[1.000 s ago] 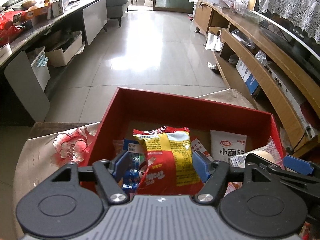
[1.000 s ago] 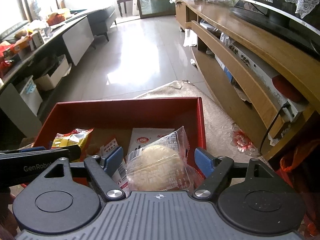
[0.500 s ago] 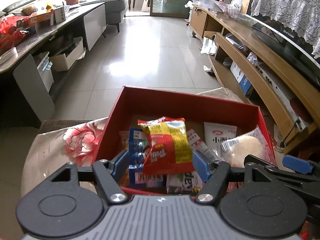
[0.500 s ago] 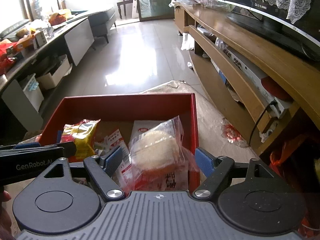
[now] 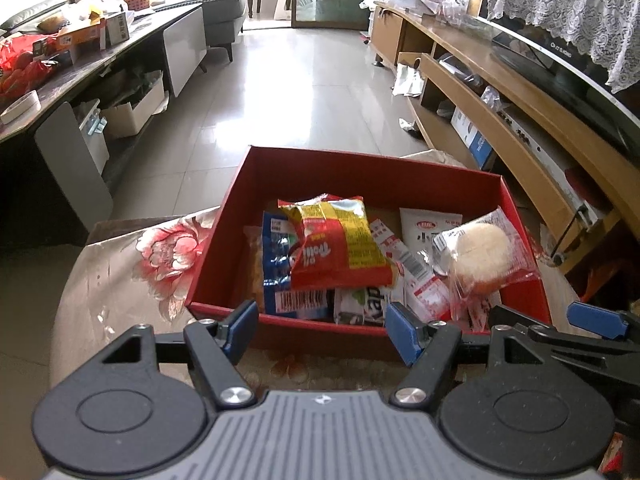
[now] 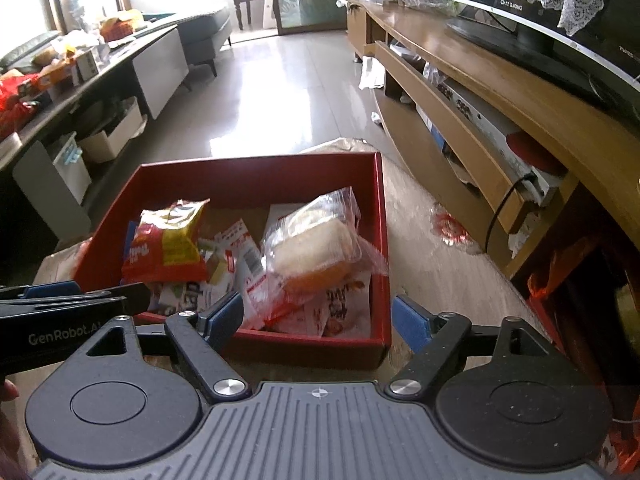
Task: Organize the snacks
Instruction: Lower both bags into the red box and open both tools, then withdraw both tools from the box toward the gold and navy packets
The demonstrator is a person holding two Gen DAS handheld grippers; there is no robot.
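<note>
Looks like I'm nearly done: the snack packets point(image 5: 340, 248) and wrapped bun point(image 6: 316, 248) sit in the red box point(image 5: 360, 176) mid-frame on the table point(image 5: 120, 280), left tongs point(image 5: 320, 320) and right tongs point(image 6: 318, 318) both open and empty.

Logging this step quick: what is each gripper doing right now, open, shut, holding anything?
Left gripper: open, empty, short of the red box.
Right gripper: open, jaws just widened, holding nothing; the bun packet lies in the box.

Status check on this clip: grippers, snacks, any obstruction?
Left gripper open, empty. Right gripper open, empty, jaws just opening. Snacks piled in red box, wrapped bun on top. Nothing in the way.
</note>
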